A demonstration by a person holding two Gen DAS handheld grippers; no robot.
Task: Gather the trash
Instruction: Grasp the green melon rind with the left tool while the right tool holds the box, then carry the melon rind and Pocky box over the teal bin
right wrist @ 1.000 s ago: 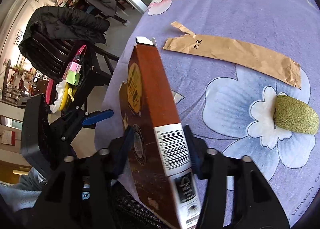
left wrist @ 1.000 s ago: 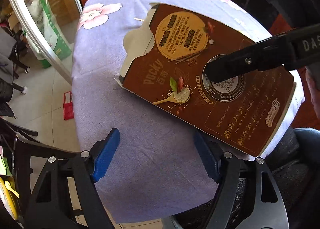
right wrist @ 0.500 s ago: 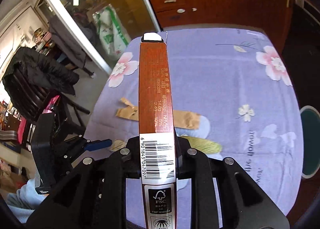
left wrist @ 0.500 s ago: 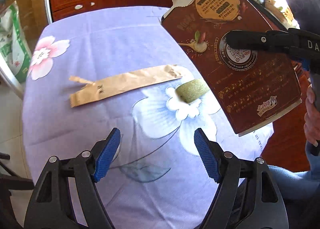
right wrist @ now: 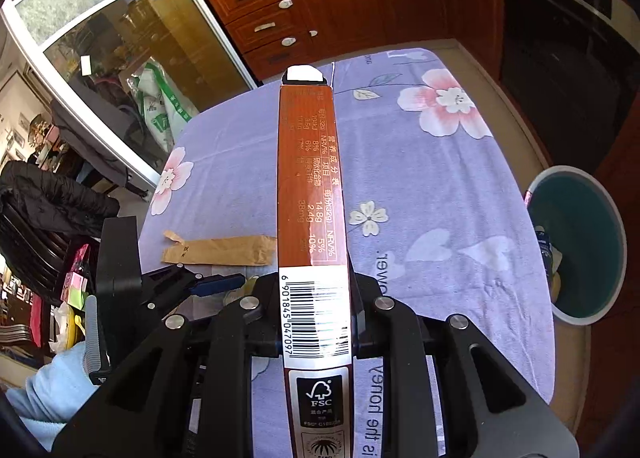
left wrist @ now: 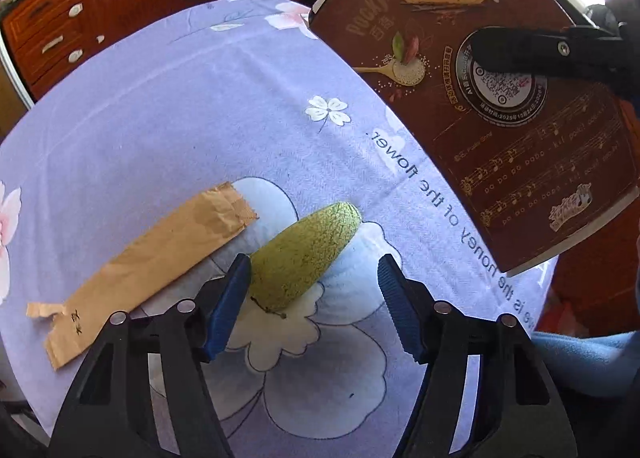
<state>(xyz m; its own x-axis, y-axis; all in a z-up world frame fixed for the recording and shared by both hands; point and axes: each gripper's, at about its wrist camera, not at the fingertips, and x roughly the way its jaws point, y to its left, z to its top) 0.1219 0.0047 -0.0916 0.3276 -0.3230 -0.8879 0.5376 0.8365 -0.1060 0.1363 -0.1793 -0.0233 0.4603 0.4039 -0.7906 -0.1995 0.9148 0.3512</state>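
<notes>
My right gripper (right wrist: 314, 290) is shut on a brown Pocky box (right wrist: 310, 186) and holds it edge-up above the table; the box's broad face shows in the left wrist view (left wrist: 492, 98), with a right gripper finger (left wrist: 532, 54) across it. My left gripper (left wrist: 314, 290) is open, its blue pads either side of a fuzzy green peel piece (left wrist: 304, 254) lying on the purple floral tablecloth (left wrist: 160, 130). The left pad touches or nearly touches it. A torn brown paper strip (left wrist: 148, 262) lies just left of it and also shows in the right wrist view (right wrist: 220, 252).
A teal waste bin (right wrist: 580, 246) with some trash inside stands on the floor off the table's right edge. Wooden cabinets (right wrist: 320, 10) are behind the table. A chair with a black jacket (right wrist: 48, 206) stands at the left.
My left gripper has dropped down and forward so the green piece now sits between its pads. My right gripper has raised the box and swung it toward the right.
</notes>
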